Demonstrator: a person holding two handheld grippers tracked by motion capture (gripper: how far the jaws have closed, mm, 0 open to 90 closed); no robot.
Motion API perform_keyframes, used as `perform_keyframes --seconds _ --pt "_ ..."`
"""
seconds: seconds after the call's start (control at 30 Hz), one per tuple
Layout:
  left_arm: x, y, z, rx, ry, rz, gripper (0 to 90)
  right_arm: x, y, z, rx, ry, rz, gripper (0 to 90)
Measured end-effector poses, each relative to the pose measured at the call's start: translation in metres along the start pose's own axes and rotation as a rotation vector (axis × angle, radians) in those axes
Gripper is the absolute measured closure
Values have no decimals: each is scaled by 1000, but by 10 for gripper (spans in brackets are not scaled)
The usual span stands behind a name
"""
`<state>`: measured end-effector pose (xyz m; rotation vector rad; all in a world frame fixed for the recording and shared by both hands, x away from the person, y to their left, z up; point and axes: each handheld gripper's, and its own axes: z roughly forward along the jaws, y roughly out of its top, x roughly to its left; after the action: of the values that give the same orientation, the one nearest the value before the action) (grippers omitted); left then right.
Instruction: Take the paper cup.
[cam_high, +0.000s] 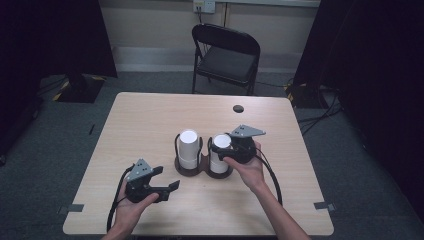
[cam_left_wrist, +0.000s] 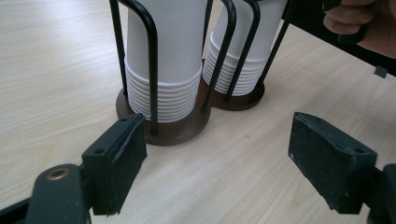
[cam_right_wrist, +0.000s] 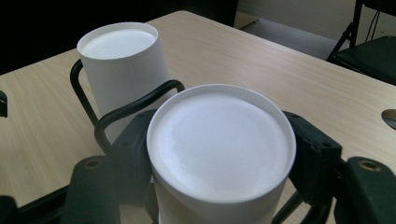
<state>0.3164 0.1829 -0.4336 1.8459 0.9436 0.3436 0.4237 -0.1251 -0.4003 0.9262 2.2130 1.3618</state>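
On the pale wooden counter (cam_high: 150, 115), a dark two-ring wire holder (cam_high: 189, 169) keeps two stacks of inverted white paper cups upright. The right claw (cam_right_wrist: 219, 163) has its jaws closed around the top of the right stack (cam_high: 220, 152), likely to lift a cup free. The left claw (cam_high: 167, 189) waits wide open and empty, near the holder.

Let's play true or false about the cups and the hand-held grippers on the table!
1. Two stacks of white cups stand in a black wire holder. True.
2. The right hand-held gripper has its jaws around the top of one stack. True.
3. The left hand-held gripper is squeezing a cup. False: it is open, with nothing between its jaws.
4. The cups are lying on their sides. False: they are upright.
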Motion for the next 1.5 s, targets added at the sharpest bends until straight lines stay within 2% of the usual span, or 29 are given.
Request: perform_keyframes --seconds 0.13,0.37,0.5,0.53,0.77,1.13,1.5 --pt "-1 0 1 -1 1 4 192 1 4 -2 -10 -5 -10 331" --pt "-1 0 0 -1 2 12 192 -1 10 -9 -38 -9 8 331" --pt "1 1 -2 -12 12 -6 187 -1 11 -10 -45 -7 10 332" --pt "3 1 -1 -6 19 -25 187 -1 11 -11 -47 -7 9 332" --pt "1 1 0 0 19 -10 187 -1 15 -16 -66 -6 17 333" --pt "1 0 1 -3 13 -24 187 -1 22 -24 -109 -9 25 333" --pt "0 0 0 -8 14 -23 187 0 25 -28 -121 -3 35 334"
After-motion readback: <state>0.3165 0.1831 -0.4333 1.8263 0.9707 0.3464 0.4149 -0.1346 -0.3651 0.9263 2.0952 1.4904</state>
